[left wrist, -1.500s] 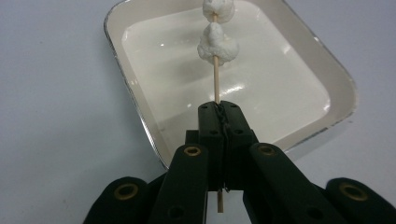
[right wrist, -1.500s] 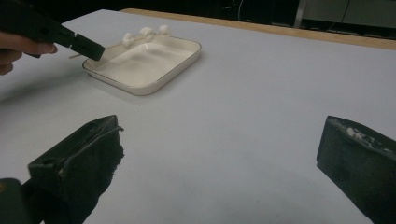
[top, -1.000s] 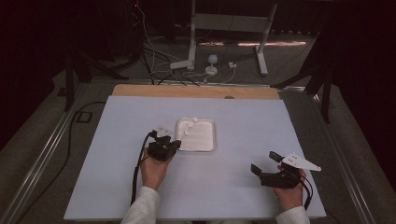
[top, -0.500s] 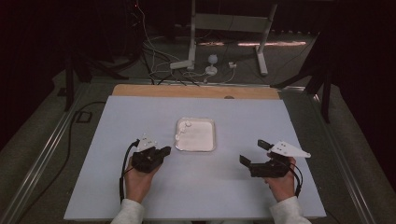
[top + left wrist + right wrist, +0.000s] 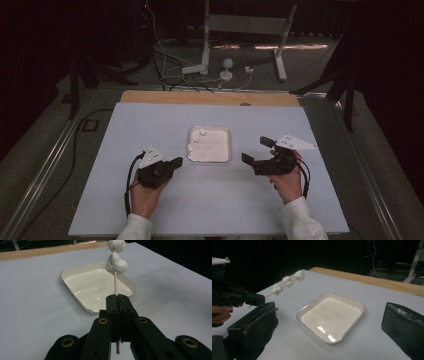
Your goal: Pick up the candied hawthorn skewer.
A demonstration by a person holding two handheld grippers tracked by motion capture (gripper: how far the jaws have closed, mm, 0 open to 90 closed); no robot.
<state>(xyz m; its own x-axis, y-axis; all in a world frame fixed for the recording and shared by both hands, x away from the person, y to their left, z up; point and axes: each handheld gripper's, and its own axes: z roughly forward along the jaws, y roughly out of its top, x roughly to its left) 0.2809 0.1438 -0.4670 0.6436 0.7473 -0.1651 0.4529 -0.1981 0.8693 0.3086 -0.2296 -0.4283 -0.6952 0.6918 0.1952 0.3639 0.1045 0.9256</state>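
Bench (image 5: 150, 125) mostly bare: wide open lanes along left, right and far edges. Only fixed obstacle is the white tray (image 5: 220, 155) at bench centre, low rim, passable over the top. Skewer (image 5: 115, 285) with white lumps juts from the left gripper (image 5: 172, 164) over the tray's left rim. Right gripper (image 5: 257, 150), jaws apart, just beside the tray's right rim.

We are seeing the tray (image 5: 220, 156) sitting mid-surface (image 5: 150, 120), between the left claw (image 5: 176, 162) and right claw (image 5: 256, 151); the skewer (image 5: 115, 283) is reaching from the left claw over the tray's near-left edge.
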